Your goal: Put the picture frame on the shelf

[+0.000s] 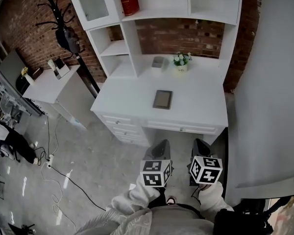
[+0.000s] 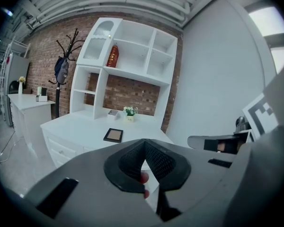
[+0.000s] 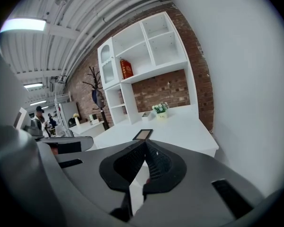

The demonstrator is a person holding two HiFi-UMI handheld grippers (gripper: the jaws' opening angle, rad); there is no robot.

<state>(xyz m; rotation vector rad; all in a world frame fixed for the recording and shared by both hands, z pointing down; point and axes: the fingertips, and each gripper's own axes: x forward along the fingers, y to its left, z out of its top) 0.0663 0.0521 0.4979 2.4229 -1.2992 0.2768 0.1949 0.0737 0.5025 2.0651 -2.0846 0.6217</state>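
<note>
White desk [image 1: 201, 109] is standing against a brick wall, the picture frame [image 1: 162, 99] lying flat at its centre and the shelf [image 1: 115, 48] rising at 11 o'clock. Left gripper [image 1: 160, 150] and right gripper [image 1: 201, 148] are hovering at 6 o'clock, well apart from the frame, jaws pressed together on nothing.

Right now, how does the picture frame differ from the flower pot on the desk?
The picture frame lies flat mid-desk; the flower pot stands upright near the back. The frame is dark-rimmed and rectangular, the pot pale with leafy flowers on top. Both sit on the white desk.
</note>
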